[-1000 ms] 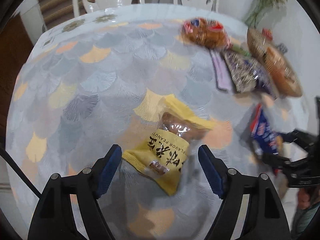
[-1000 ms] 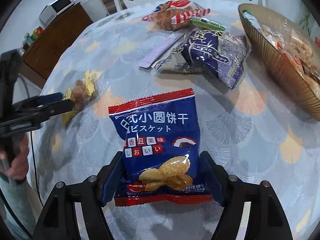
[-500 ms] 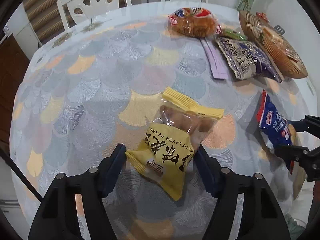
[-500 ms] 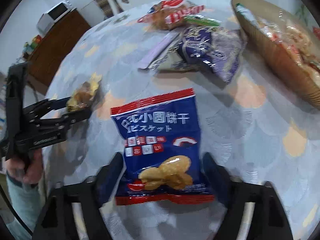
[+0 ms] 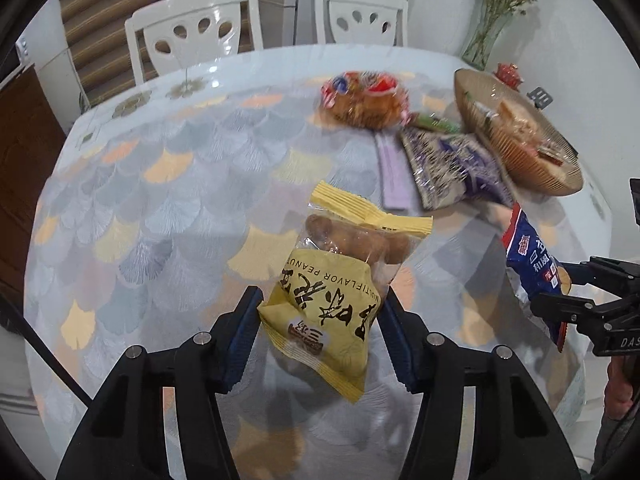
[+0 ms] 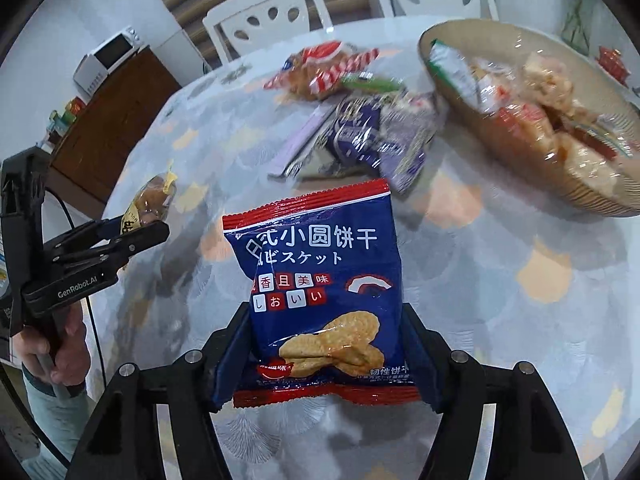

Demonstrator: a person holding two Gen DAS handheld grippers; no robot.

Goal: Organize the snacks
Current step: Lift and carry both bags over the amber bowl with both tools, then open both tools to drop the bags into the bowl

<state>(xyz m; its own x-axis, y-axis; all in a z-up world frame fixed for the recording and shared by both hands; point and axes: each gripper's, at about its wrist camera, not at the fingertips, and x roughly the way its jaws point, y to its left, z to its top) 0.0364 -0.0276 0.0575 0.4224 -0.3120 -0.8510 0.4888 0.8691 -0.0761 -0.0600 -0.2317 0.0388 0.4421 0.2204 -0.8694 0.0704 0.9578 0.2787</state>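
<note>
A yellow peanut packet (image 5: 340, 280) hangs tilted just above the patterned table (image 5: 168, 208), casting a shadow. My left gripper (image 5: 320, 308) has its blue pads pressed on the packet's lower sides, and the jaws are still closing. A blue and red biscuit packet (image 6: 316, 264) stands upright in my right gripper (image 6: 324, 320). Its pads squeeze the packet's lower half and its jaws are also closing. Each wrist view catches the other side: the right gripper (image 5: 560, 292) with the biscuit packet (image 5: 528, 256), and the left gripper (image 6: 148, 232) with the peanut packet (image 6: 154, 196).
A woven basket (image 5: 520, 160) holding several wrapped snacks sits at the table's far right. Beside it lie a purple packet (image 5: 444, 168), a lilac flat packet (image 5: 392, 172) and a red-striped snack bag (image 5: 364, 100). Two white chairs (image 5: 192, 32) stand behind the table and a vase (image 5: 488, 20) at the back.
Both grippers have closed in on their packets and risen, so the yellow and blue packets have come up off the table. The left jaws narrowed the most.
</note>
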